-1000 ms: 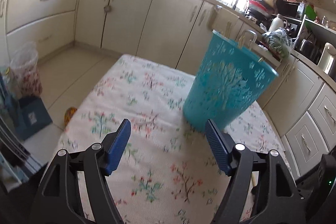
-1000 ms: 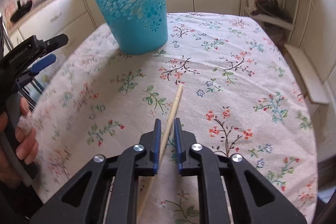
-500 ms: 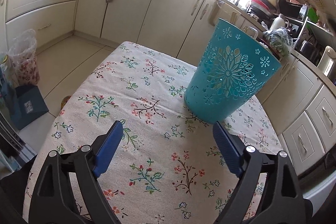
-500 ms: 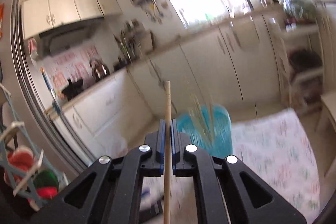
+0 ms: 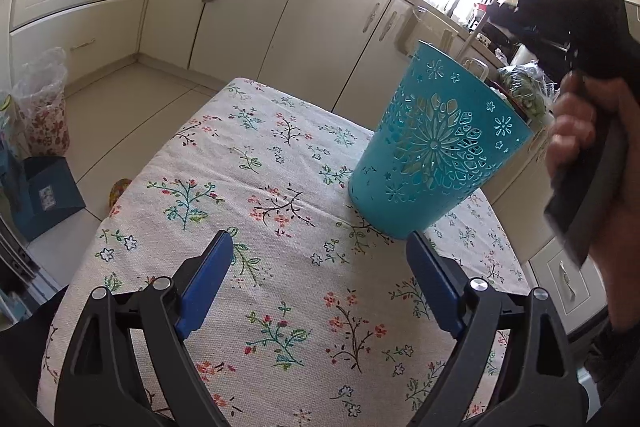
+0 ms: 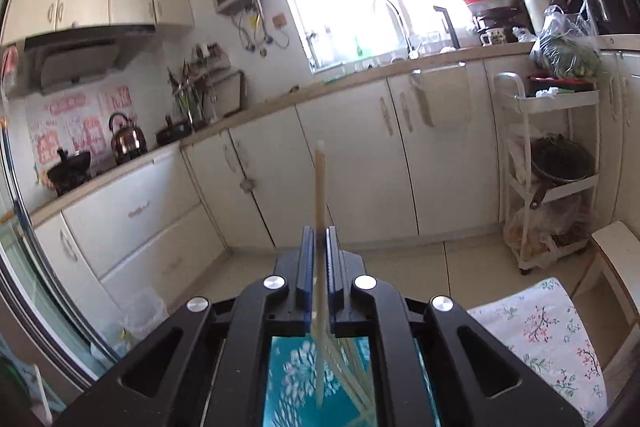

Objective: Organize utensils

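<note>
Chopstick [image 6: 320,183] now upright in right claw [image 6: 319,251], over basket [image 6: 296,379].

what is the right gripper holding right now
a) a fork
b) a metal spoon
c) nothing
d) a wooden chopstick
d: in the right wrist view the right gripper is shut on a wooden chopstick that stands up between its fingers, with the teal basket showing below.
</note>
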`<state>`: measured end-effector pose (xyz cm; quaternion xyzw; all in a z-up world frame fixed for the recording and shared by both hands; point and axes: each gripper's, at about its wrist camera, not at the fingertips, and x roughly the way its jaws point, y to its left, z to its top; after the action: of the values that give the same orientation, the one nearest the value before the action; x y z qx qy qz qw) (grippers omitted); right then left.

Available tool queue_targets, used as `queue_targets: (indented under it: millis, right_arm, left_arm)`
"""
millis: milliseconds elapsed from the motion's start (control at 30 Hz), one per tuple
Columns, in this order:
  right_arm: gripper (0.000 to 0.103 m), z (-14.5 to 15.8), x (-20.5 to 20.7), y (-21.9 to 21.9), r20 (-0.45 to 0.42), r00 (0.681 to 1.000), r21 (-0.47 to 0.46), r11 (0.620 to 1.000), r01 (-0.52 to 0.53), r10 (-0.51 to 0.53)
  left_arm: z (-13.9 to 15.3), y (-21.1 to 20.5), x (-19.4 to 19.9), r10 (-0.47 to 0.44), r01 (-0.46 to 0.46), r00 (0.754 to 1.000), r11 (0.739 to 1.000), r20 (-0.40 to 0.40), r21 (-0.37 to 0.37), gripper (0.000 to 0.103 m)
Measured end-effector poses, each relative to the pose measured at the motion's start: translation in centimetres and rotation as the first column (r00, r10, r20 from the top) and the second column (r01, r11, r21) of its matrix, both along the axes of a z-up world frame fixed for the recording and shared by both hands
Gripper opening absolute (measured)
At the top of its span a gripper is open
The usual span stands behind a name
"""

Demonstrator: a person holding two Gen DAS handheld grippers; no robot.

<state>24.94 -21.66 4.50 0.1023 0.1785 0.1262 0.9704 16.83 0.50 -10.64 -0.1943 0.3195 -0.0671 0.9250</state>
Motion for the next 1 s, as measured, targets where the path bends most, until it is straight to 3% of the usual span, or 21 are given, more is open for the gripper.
queue_targets:
  millis: [67, 200, 300, 367, 433, 533, 633, 700, 800, 900, 1000]
  right_arm:
    - [0.017, -0.6, -0.9, 0.4, -0.029, 0.999, -0.029, 0.999, -0.019, 0.019]
    - [0.026, -0.9, -4.2, 0.1, -0.064, 0.996, -0.025, 0.998, -0.065, 0.063]
    - [0.05, -1.6, -8.8, -1.4, -0.125, 0.99, 0.01, 0.998, -0.07, 0.071]
    - [0.079, -2.7, -11.4, -2.2, -0.193, 0.98, 0.017, 0.999, -0.047, 0.05]
    - [0.085, -4.4, -14.2, -3.4, -0.302, 0.953, -0.005, 1.0, 0.007, -0.009]
    - [0.092, -6.8, -17.3, -5.3, -0.45, 0.891, -0.004, 0.998, 0.069, -0.063]
    - [0.092, -7.1, -19.5, -6.6, -0.532, 0.837, -0.02, 0.99, 0.14, -0.129]
    - [0.093, -6.0, -20.6, -6.6, -0.524, 0.841, -0.016, 0.989, 0.15, -0.136]
    - [0.096, -2.3, -23.0, -5.6, -0.44, 0.889, -0.02, 0.991, 0.129, -0.125]
    - [0.096, 0.6, -25.2, -4.4, -0.377, 0.921, -0.01, 0.995, 0.098, -0.094]
    - [0.096, 2.7, -28.1, -3.2, -0.346, 0.937, 0.014, 0.998, 0.061, -0.053]
  left_arm:
    - [0.0, 0.0, 0.0, 0.002, -0.002, 1.0, 1.0, -0.001, -0.002, 0.085]
    - [0.0, 0.1, 0.0, 0.015, -0.015, 1.0, 1.0, -0.008, -0.002, 0.088]
    - [-0.2, 0.3, 0.3, 0.02, -0.02, 0.999, 1.0, -0.026, -0.005, 0.091]
    - [-0.1, 0.3, 0.6, 0.021, -0.021, 0.998, 1.0, -0.053, 0.011, 0.092]
    - [0.6, 0.1, 0.5, 0.031, -0.023, 0.996, 0.996, -0.087, 0.089, 0.093]
    - [2.8, 0.3, -0.8, 0.028, -0.011, 0.993, 0.989, -0.112, 0.146, 0.095]
    - [6.1, -0.1, -3.2, 0.02, 0.005, 0.995, 0.969, -0.098, 0.247, 0.095]
    - [8.1, -0.4, -4.9, 0.024, 0.003, 0.996, 0.954, -0.086, 0.298, 0.095]
    - [11.6, -0.7, -8.6, 0.046, -0.029, 0.998, 0.936, -0.04, 0.35, 0.095]
    - [14.4, -0.4, -11.8, 0.067, -0.063, 0.998, 0.931, 0.002, 0.359, 0.095]
    - [16.8, -0.3, -14.6, 0.042, -0.033, 0.999, 0.937, -0.018, 0.348, 0.095]
